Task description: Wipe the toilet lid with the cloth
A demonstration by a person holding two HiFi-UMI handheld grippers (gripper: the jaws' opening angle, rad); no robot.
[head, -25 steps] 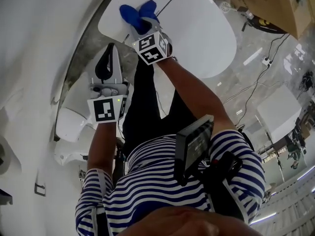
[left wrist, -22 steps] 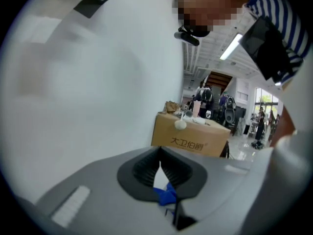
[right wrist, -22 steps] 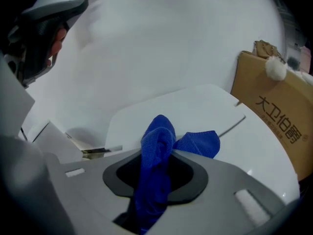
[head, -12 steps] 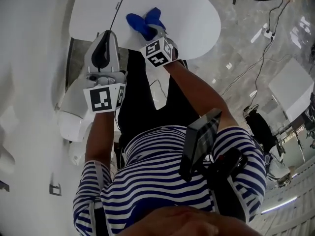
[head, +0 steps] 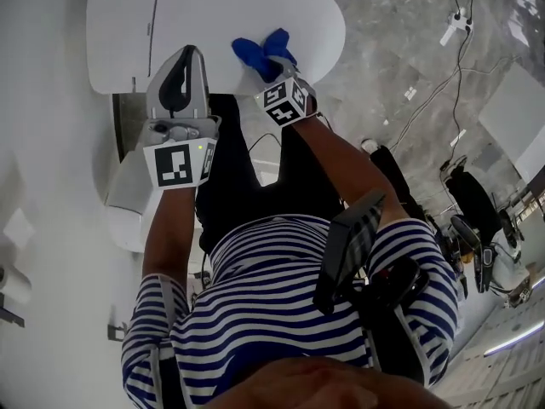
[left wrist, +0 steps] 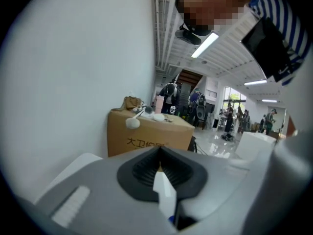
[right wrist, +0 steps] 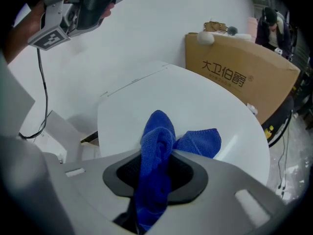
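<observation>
Head view: the glossy white oval toilet lid is down; the right gripper holds a crumpled blue microfibre cloth on the lid's near edge, probably to wipe it; the left gripper hovers over that same edge, apparently idle.
Left gripper view: jaws together, nothing between them.
Right gripper view: jaws clamped on the bunched cloth; two soft folds flare forward onto the lid.

The right gripper has dragged the cloth across the toilet lid, leaving the seam once beside it well to its left.
</observation>
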